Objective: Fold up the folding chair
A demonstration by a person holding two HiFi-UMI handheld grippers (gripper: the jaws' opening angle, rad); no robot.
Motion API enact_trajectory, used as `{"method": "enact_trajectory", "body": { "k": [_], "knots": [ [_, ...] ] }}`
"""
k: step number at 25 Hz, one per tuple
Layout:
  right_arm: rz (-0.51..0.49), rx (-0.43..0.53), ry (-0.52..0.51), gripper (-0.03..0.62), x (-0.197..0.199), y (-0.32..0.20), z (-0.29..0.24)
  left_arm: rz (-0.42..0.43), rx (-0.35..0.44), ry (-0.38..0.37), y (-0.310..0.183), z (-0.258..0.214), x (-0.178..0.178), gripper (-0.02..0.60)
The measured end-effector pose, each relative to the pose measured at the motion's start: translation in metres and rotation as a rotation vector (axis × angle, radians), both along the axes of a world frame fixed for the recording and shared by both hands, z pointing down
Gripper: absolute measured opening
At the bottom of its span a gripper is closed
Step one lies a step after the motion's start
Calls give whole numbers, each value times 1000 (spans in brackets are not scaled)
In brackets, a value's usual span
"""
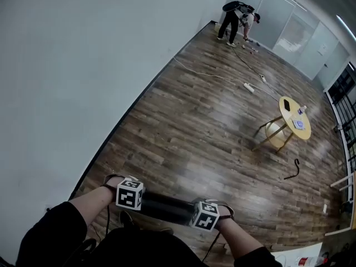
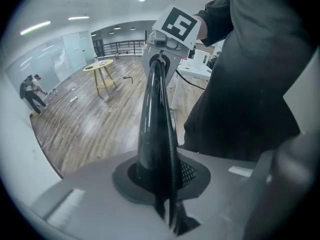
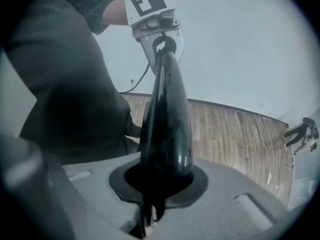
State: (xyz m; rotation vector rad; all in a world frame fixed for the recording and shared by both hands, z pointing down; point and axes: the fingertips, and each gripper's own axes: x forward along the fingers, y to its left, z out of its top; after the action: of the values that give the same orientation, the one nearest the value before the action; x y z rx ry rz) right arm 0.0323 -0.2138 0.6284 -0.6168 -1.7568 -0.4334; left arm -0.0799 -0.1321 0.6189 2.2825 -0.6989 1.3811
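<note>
Of the folding chair I see only a glossy black bar [image 1: 166, 207], level and close to my body; the rest is hidden below it. My left gripper [image 1: 132, 200] is shut on its left end and my right gripper [image 1: 203, 218] on its right end. In the left gripper view the bar [image 2: 156, 119] runs from the left gripper [image 2: 167, 206] up to the other gripper's marker cube [image 2: 176, 25]. In the right gripper view the bar [image 3: 167, 114] rises from the right gripper [image 3: 149, 206] to the left one's cube [image 3: 148, 2].
A white wall [image 1: 83, 65] runs along the left of the wooden floor [image 1: 194, 132]. A round yellow table [image 1: 295, 121] stands to the right, with a black object [image 1: 293, 170] on the floor near it. A power strip [image 1: 248, 87] and cable lie farther off. A person [image 1: 236, 18] bends down at the far end.
</note>
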Motion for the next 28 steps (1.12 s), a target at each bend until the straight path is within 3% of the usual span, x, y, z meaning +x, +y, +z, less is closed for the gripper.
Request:
{"method": "enact_trajectory", "body": {
  "k": [21,28],
  "knots": [
    [-395,15,-3,48,-224,142,5,-392,-5,-41,182,4,-183,48],
    [-601,14,-7,48,-295,201,9,-604,-8,-42,251,9,-228,49]
  ]
}}
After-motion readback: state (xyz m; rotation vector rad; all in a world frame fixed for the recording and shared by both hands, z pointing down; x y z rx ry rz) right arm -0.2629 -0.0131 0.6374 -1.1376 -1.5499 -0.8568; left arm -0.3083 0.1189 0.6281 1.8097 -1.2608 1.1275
